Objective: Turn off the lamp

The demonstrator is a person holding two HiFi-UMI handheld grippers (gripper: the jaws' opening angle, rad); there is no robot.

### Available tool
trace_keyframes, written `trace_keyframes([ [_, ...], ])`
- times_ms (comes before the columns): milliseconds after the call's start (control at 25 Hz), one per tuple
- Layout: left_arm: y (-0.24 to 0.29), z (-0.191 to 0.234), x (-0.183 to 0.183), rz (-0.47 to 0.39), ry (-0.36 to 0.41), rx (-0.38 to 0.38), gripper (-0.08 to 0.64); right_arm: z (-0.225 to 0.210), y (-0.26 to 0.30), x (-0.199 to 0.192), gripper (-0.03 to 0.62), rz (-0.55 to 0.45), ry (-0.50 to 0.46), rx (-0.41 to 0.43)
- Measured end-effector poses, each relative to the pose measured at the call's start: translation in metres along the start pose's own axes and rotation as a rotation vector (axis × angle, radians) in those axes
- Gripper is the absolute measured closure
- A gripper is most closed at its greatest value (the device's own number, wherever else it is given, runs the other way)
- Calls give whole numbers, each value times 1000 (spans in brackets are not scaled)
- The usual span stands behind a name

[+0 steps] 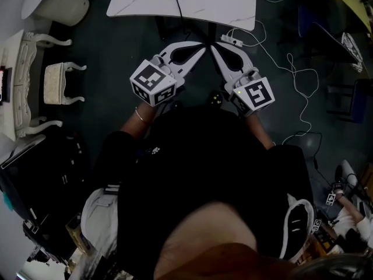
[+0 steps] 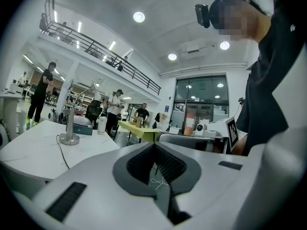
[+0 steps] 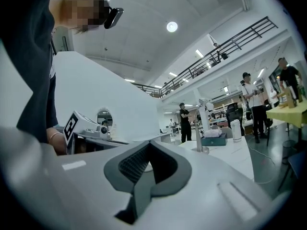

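No words, labels, brands or numbers can be read in any view.

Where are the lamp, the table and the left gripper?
lamp [image 2: 70,138], left gripper view, on its round base.
table [image 1: 221,2], head view, on the bare white top.
left gripper [image 1: 200,48], head view, at its closed tips.

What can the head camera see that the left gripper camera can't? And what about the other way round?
Only the head view shows the white chairs on the floor, seen from above. Only the left gripper view shows the lamp standing on the table, and people far behind it. Both show the white table, the black cord lying on it, and the left gripper with its jaws together.
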State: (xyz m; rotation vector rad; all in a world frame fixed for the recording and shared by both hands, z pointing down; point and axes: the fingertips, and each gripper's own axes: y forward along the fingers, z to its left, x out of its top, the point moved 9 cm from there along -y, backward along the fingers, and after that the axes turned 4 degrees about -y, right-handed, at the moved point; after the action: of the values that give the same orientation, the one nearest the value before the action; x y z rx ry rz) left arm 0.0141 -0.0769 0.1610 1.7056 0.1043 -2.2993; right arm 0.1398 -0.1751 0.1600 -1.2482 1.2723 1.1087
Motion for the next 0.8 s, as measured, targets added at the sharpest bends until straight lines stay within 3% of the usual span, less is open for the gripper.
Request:
trace_keyframes([
  [800, -14, 8, -7, -3, -33, 74, 554, 5, 5, -2, 592, -6, 22, 81],
])
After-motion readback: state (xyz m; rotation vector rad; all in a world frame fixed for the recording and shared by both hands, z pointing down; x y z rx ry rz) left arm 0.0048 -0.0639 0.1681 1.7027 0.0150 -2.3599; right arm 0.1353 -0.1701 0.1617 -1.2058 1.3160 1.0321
